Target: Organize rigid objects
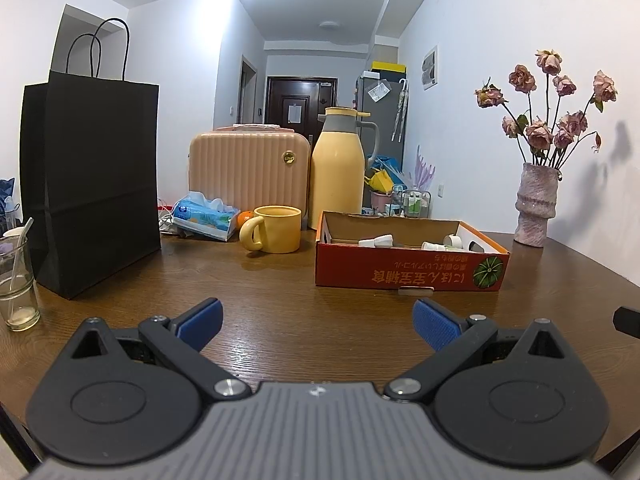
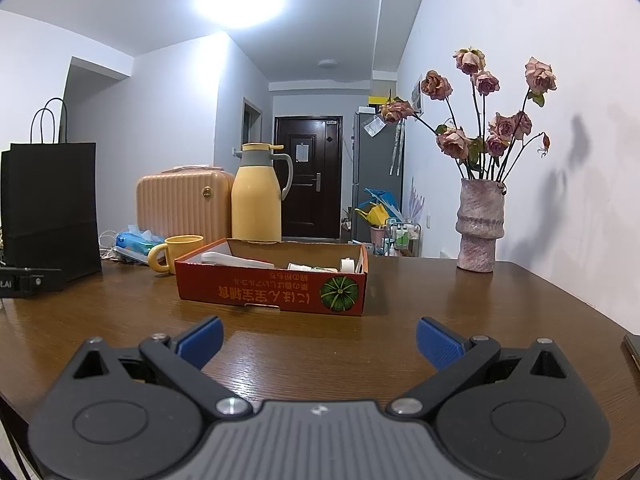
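Both grippers hover low over the brown wood-grain desk (image 1: 280, 292), each with its blue-padded fingers spread wide and nothing between them. The left gripper (image 1: 318, 322) faces the shallow red cardboard box with a green pumpkin printed on its front (image 1: 412, 274), which sits on the desk ahead and a little to the right of the fingers, well apart from them. Inside the box lie several small white rigid objects (image 1: 378, 241); what they are is too small to tell.

From the right gripper (image 2: 319, 338), the same box (image 2: 272, 292) lies ahead and left of centre, again clear of the fingers, with white pieces showing over its rim.

Behind the box stands a tall yellow thermos jug with a grey collar (image 1: 338, 170), and just left of the box a yellow ceramic mug (image 1: 276, 229). Further left are a peach ribbed hard-shell case (image 1: 248, 170), a blue tissue pack (image 1: 206, 216), a black paper bag with cord handles (image 1: 92, 188) and a clear glass (image 1: 16, 280). A pink textured vase of dried roses (image 1: 536, 204) stands at the desk's far right, by the white wall.
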### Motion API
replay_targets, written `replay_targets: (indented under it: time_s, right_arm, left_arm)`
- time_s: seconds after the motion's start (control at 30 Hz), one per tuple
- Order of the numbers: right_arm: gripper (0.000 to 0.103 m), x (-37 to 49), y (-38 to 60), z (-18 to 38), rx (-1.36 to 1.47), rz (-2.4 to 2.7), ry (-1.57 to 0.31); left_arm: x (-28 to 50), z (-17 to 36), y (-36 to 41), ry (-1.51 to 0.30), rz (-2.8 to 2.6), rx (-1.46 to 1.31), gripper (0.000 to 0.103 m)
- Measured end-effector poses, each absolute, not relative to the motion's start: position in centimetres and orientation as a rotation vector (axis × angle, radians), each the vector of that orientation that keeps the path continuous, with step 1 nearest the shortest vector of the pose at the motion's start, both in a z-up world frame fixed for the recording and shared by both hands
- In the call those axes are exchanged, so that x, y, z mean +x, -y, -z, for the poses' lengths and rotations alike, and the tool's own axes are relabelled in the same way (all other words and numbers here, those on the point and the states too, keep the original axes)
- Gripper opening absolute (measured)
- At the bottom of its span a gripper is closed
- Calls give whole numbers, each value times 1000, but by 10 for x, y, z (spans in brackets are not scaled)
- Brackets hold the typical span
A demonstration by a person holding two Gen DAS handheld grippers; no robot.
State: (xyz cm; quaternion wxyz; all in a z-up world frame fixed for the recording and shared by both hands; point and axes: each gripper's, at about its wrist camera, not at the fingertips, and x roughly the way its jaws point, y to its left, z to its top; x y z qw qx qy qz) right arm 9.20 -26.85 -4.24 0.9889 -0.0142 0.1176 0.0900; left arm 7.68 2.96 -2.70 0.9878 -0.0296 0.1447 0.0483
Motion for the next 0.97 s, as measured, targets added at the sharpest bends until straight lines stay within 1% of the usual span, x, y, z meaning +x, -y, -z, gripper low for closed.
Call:
replay_targets:
  time_s: [0.97]
  right_arm:
    - [103, 97, 267, 41, -37, -183, -245]
  left_arm:
    - [80, 27, -31, -293, -93, -63, 103]
